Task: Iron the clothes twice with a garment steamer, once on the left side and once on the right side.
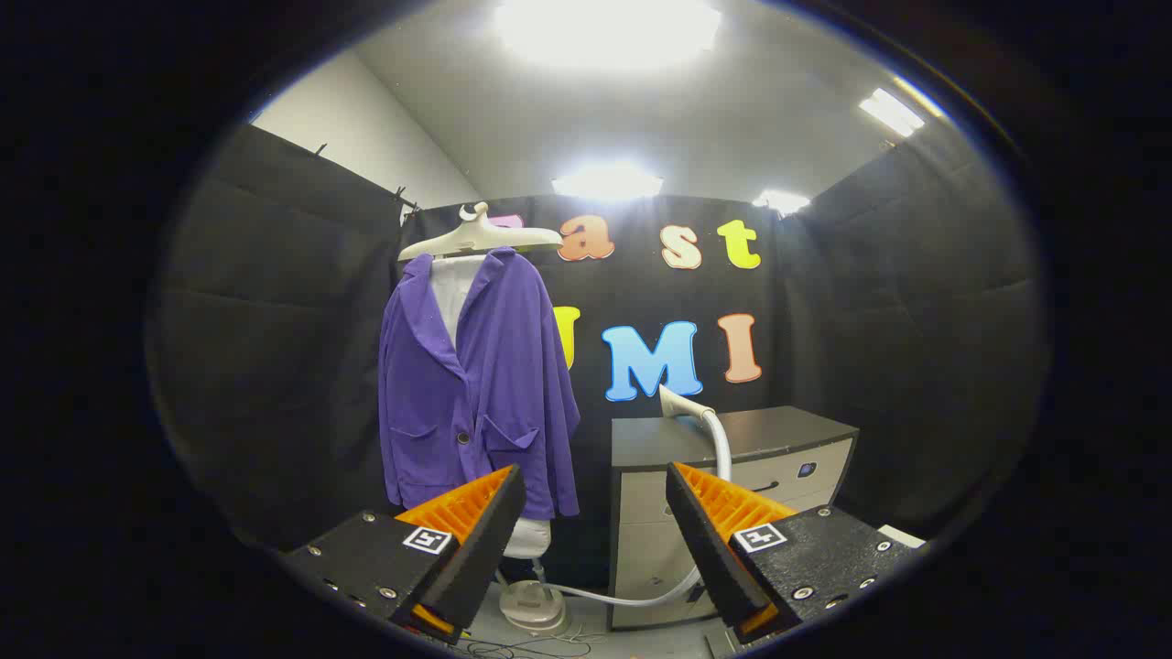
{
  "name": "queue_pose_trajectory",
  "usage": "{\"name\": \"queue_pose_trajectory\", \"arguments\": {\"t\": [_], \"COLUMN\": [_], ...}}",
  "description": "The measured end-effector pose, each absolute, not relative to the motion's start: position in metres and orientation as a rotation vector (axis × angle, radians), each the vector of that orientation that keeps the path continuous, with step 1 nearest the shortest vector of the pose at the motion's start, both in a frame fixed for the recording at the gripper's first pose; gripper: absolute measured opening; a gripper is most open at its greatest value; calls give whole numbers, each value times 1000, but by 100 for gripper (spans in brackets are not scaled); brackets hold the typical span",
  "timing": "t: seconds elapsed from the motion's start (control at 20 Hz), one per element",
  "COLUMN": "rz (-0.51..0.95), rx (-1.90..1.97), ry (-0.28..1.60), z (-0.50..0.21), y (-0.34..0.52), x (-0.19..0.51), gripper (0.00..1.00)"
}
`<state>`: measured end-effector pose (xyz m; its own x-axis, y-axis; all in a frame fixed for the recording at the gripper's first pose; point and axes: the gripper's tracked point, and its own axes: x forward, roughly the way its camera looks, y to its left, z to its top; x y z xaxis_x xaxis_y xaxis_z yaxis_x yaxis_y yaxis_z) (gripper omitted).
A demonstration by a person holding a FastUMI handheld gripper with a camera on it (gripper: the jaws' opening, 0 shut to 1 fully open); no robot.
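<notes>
The gripper point(595, 540) is held level and pointing straight into the booth, its two ribbed, wedge-shaped fingers point(476, 531) spread wide and grasping nothing. Beyond the left finger hangs the purple jacket point(476, 384), soft and slightly fuzzy in texture, with a notched lapel, a dark button and two patch pockets, draped on a pale, broad-shouldered plastic hanger point(476, 240) over a white inner form. Below its hem sits the steamer base point(536, 604), a rounded off-white unit on the floor, seen just ahead between the fingers. From it a smooth pale hose point(641, 599) loops across the floor and climbs up to the steamer head point(682, 403), a white, wedge-shaped nozzle resting at the front edge of the dark, flat top of a cabinet point(787, 430). That cabinet, grey-fronted with drawers, stands beyond the right finger, to the jacket's right. The steamer head is well apart from the gripper, above and beyond the right finger, untouched. Thin cables point(531, 648) lie tangled on the floor by the base.
</notes>
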<state>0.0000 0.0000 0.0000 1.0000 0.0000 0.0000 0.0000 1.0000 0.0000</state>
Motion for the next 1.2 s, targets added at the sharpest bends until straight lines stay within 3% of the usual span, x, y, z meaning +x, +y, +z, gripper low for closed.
{"name": "queue_pose_trajectory", "arguments": {"t": [0.7, 0.95, 1.2], "rz": [10, 87, 69], "rx": [-50, 1, 25], "ry": [-41, -75, 19], "z": [7, 25, 17], "y": [13, 24, -1], "x": [5, 9, 26], "gripper": [95, 95, 95]}}
